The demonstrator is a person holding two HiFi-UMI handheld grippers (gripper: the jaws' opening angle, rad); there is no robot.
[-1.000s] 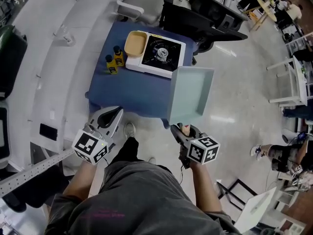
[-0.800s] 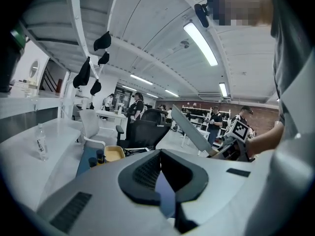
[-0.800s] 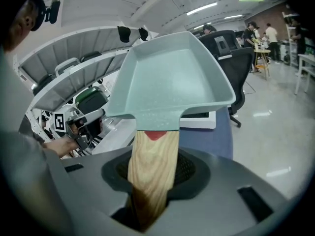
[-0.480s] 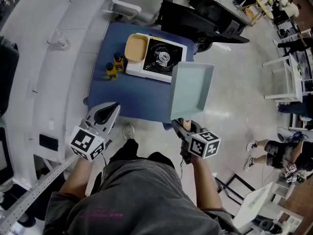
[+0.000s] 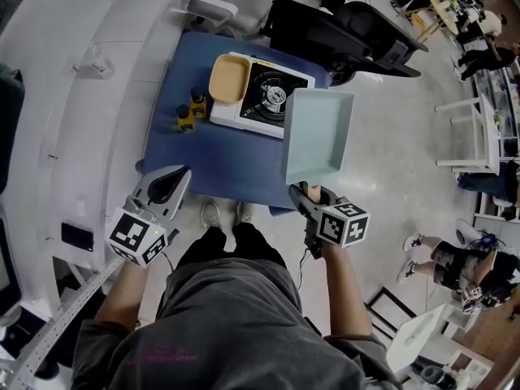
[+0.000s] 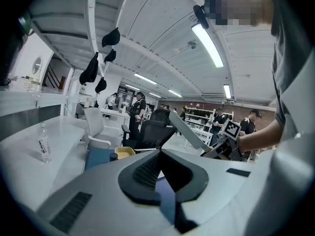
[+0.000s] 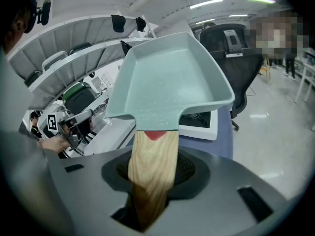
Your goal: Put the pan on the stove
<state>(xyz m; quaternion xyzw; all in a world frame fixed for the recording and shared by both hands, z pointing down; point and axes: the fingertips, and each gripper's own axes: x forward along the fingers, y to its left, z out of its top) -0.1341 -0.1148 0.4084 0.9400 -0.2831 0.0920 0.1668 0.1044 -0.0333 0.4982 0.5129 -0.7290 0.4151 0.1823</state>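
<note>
I stand on a pale, glossy floor [image 5: 398, 169] that mirrors the lights. Before me is a low blue table [image 5: 219, 157], with a black office chair [image 5: 341, 35] behind it and a white chair [image 5: 213, 8] beside that. A long curved white counter [image 5: 73, 112] runs along my left. Strip lights [image 6: 209, 43] hang from the white ceiling [image 6: 157, 23]. The far shelves [image 6: 199, 114] may be storage racks, but they are too small to tell.

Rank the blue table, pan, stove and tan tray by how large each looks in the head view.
1. blue table
2-3. stove and pan: about alike; the pan is held up nearer the camera, so unranked
4. tan tray
</note>
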